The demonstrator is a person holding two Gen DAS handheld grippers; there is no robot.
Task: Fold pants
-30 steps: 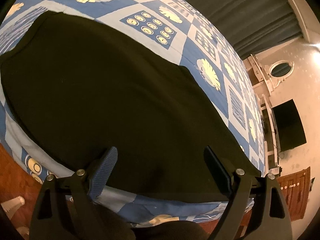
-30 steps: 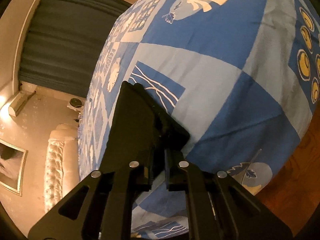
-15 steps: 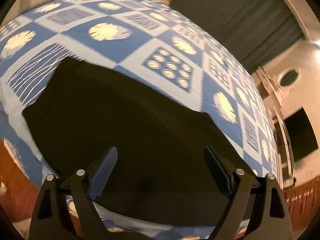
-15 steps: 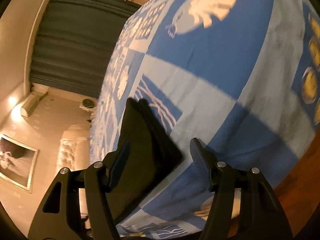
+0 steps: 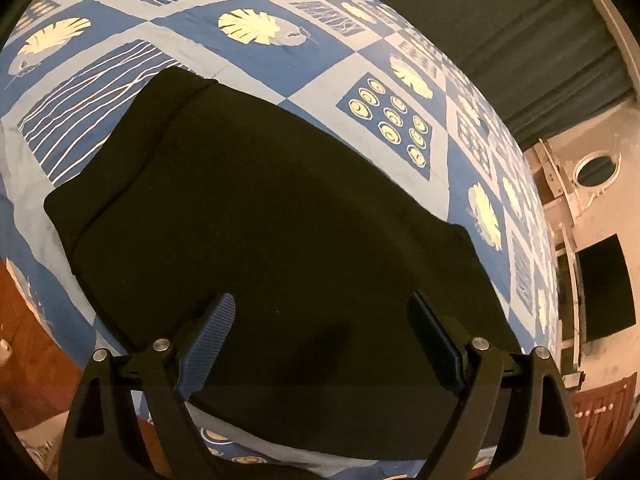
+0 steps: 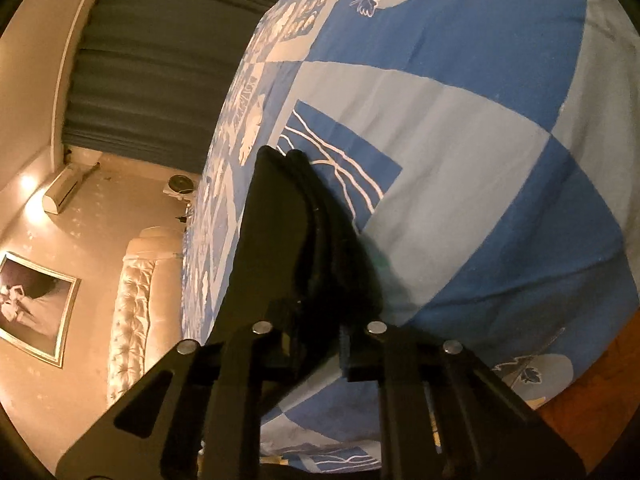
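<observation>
Black pants [image 5: 260, 220] lie half-folded at the bed [image 5: 320, 64] edge; right gripper [image 6: 320, 344] pinches their corner, left gripper [image 5: 320, 332] gapes above. Next: fold across.

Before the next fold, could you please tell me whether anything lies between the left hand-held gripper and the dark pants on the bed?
Nothing visible does: the open left hand-held gripper hangs directly over the flat dark fabric pants on the blue patterned bedspread.

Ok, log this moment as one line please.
task: fold pants | left gripper: open above pants | right gripper: shut on pants edge | pants: flat on bedspread
</observation>
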